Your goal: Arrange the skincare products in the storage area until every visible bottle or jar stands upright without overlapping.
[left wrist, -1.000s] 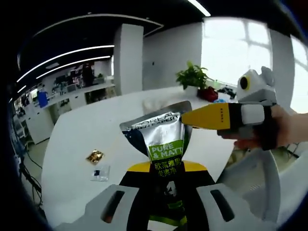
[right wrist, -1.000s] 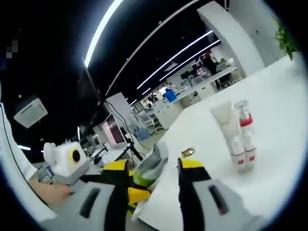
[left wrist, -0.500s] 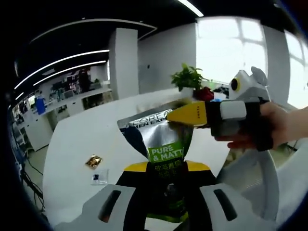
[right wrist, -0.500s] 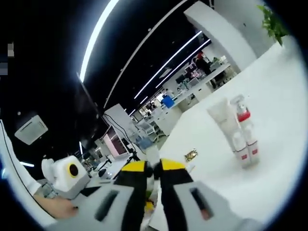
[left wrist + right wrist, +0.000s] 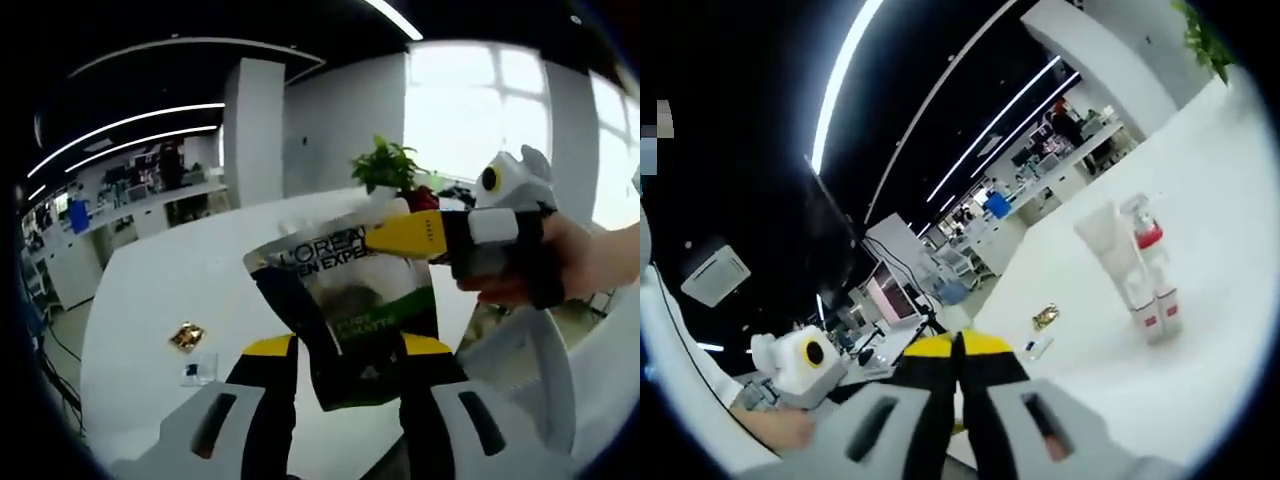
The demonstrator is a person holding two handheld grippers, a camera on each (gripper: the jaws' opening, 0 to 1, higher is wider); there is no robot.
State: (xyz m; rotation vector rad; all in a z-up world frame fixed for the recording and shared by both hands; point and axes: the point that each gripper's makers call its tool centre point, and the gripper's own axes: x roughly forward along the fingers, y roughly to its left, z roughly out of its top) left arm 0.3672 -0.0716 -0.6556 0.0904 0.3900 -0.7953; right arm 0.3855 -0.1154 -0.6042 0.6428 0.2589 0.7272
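A silver and green L'Oreal tube [image 5: 345, 300] hangs tilted above the white table [image 5: 170, 270]. My right gripper [image 5: 385, 238] comes in from the right, shut on the tube's flat crimped end. The tube's lower end sits loosely between the spread jaws of my open left gripper [image 5: 348, 352]. In the right gripper view, my right gripper [image 5: 958, 345] has its yellow tips pressed together on a thin sliver of the tube. Further along the table stand a white tube [image 5: 1118, 262] and a red-capped spray bottle [image 5: 1154, 275], upright and side by side.
A gold wrapper [image 5: 186, 335] and a small flat packet [image 5: 193, 372] lie on the table at the left. A potted plant [image 5: 385, 165] stands at the far edge. A hand [image 5: 780, 425] holds the left gripper at lower left.
My right gripper went from open to shut on the tube's crimped end. The left jaws spread apart, and the tube tilted and rose out of their hold.
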